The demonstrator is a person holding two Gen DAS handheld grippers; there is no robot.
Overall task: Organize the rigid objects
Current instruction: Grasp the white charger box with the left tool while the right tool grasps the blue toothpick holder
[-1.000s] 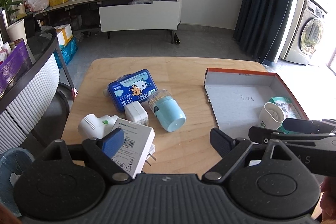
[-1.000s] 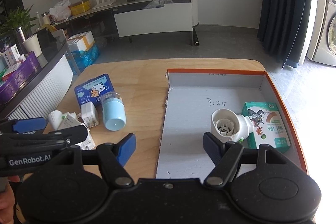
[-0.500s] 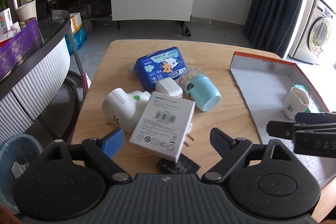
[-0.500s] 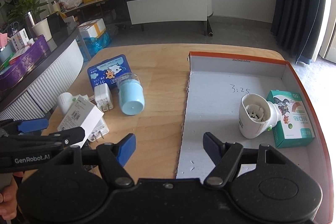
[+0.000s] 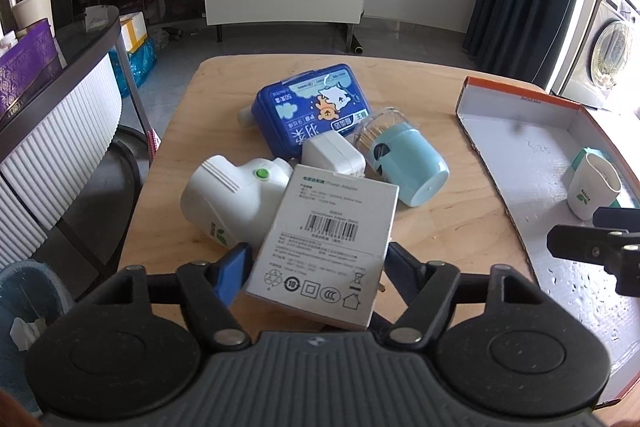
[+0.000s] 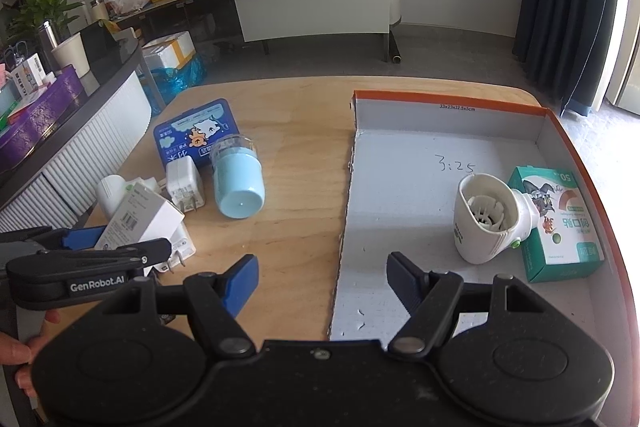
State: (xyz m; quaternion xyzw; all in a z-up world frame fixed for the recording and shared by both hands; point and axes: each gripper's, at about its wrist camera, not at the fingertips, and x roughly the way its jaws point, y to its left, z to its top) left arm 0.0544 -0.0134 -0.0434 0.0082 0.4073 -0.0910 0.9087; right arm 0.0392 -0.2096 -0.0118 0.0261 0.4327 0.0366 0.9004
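Five items are counted at the left gripper (image 5: 318,269), jaws open around the power adapter box (image 5: 328,247); two in the tray (image 6: 448,139); right gripper (image 6: 322,281) jaws open.

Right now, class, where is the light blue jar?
In both views the jar lies on its side on the table, left of the tray, between the blue tin and a white charger.

Black claw (image 6: 322,279) — blue pads (image 6: 242,281), "GenRobot.AI".

Both claw-mounted, facing forward, sharing table (image 5: 460,227)
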